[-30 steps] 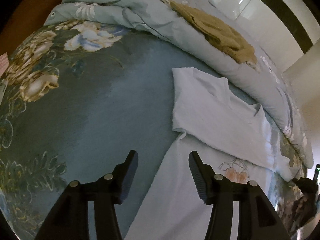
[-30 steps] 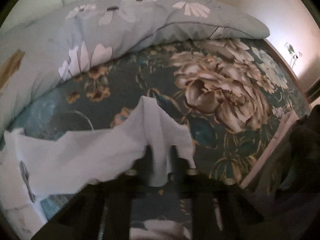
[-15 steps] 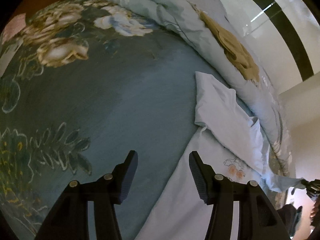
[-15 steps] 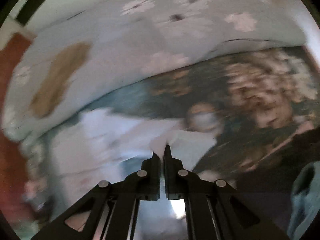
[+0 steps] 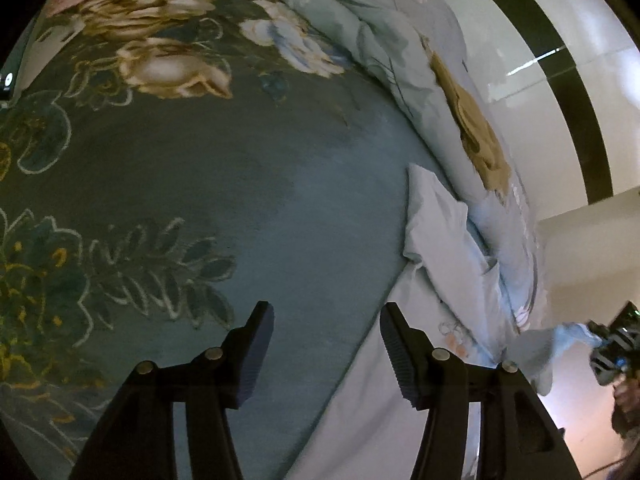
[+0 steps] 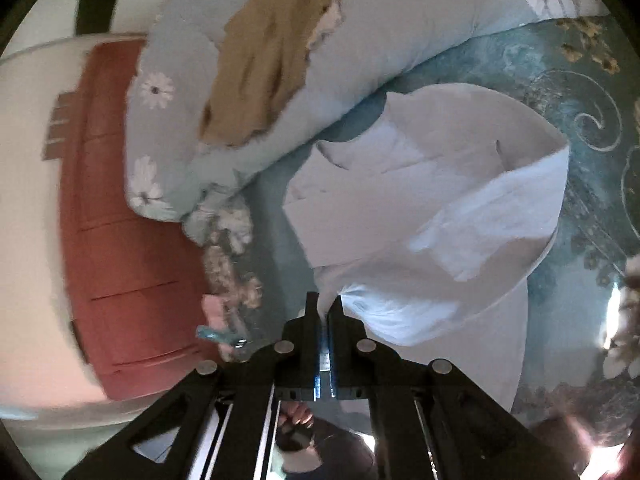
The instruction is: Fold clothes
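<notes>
Since a second ago, the shirt (image 6: 432,184) corner has been lifted and swung by the right tool (image 6: 323,312), clamped on the cloth, toward the duvet (image 6: 400,32); a fold is judged underway. The left tool (image 5: 326,344) is held wide, empty, over the bed (image 5: 240,200) beside the shirt's left edge.

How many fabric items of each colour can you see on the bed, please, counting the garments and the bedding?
Pale blue-white garment, pinched at one edge by the right gripper: 1
Tan garment, lying on the duvet: 1
Light blue floral duvet: 1
Dark teal floral bedspread, under the open left gripper: 1
Total: 4
</notes>
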Demonstrator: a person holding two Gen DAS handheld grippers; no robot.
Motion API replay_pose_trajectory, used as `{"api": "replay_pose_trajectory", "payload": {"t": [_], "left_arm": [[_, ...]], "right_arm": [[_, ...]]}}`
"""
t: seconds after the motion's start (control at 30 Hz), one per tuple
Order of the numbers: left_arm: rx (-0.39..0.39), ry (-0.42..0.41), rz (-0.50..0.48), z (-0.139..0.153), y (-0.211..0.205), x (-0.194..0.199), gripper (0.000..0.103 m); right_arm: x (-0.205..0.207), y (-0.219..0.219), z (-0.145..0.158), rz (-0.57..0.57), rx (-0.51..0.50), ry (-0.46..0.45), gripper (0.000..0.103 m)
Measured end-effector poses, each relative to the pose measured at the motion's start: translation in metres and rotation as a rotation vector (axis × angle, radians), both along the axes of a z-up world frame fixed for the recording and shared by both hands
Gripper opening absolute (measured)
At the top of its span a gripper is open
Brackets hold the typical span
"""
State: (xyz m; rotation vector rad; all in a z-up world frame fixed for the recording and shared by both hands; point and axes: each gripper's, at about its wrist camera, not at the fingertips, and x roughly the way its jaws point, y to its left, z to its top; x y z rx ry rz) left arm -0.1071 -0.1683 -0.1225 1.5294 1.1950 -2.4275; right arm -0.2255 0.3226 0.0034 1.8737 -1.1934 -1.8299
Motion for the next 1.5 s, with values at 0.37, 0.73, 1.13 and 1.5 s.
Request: {"api": "replay_pose_trajectory", "payload": {"t": [0.37,0.73,1.13,1.5], "left_arm": [[0.054,-0.005,0.065,-0.014,-0.028,0.014,0.062],[0.064,-0.030,0.066,-0.022,-0.035,0.017,0.063],[-0.002,-0.034,-0.064,-0.006,0.010,-0.027,0.063],[-0.116,-0.055,-0.264,0.001,0.088,-0.065,0.063]], "right_arm": [[-0.092,-0.158,-0.053,0.328,0.243,-0.029,0.005],[-0.123,-0.224,-0.130,0.412,0.391,-0.100,0.005],[-0.105,-0.136,-0.079,0.338,0.275,0.148,0.061],[-0.012,0.076,-0.108,-0.037,0.451,0.095,0.061]]}}
